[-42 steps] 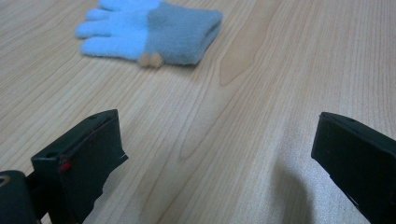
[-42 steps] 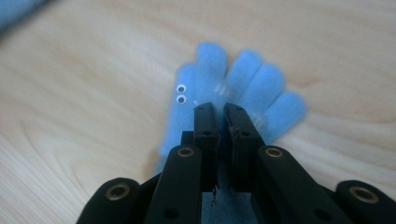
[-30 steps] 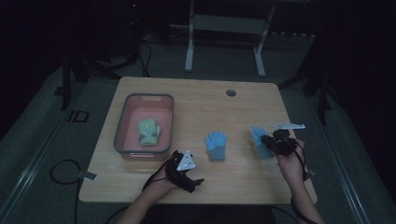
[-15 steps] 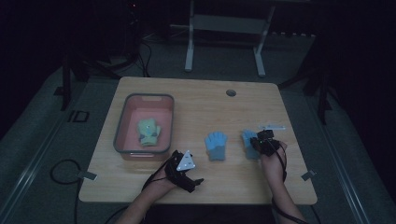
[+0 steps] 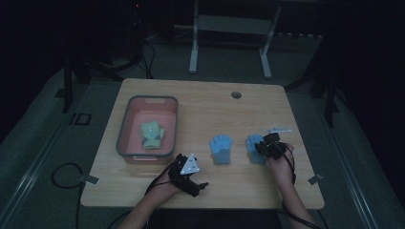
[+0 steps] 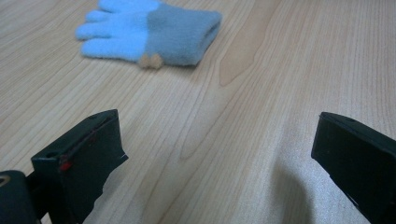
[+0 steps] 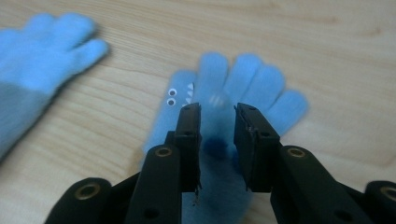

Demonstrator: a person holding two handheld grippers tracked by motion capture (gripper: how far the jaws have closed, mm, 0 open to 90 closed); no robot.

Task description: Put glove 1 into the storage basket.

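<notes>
Two blue gloves lie on the wooden table (image 5: 200, 102). My right gripper (image 5: 268, 146) (image 7: 217, 112) is shut on the right glove (image 5: 253, 145) (image 7: 261, 79), pinching a fold of its palm between the jaws. That glove has small eyes and teeth printed near the thumb. The other blue glove (image 5: 221, 148) (image 7: 42, 42) (image 6: 149, 28), with a grey cuff, lies flat just to its left. Near the front edge my left gripper (image 5: 193, 179) (image 6: 215, 135) rests open, nothing between its jaws, facing that glove.
A red bin with a grey rim (image 5: 125, 125) stands at the table's left and holds a green glove (image 5: 152, 135). A round cable hole (image 5: 236, 94) sits near the far edge. Stand legs rise beyond the table.
My right gripper has moved left along the table with the right glove in it, closer to the middle glove. The left gripper has stayed put.
</notes>
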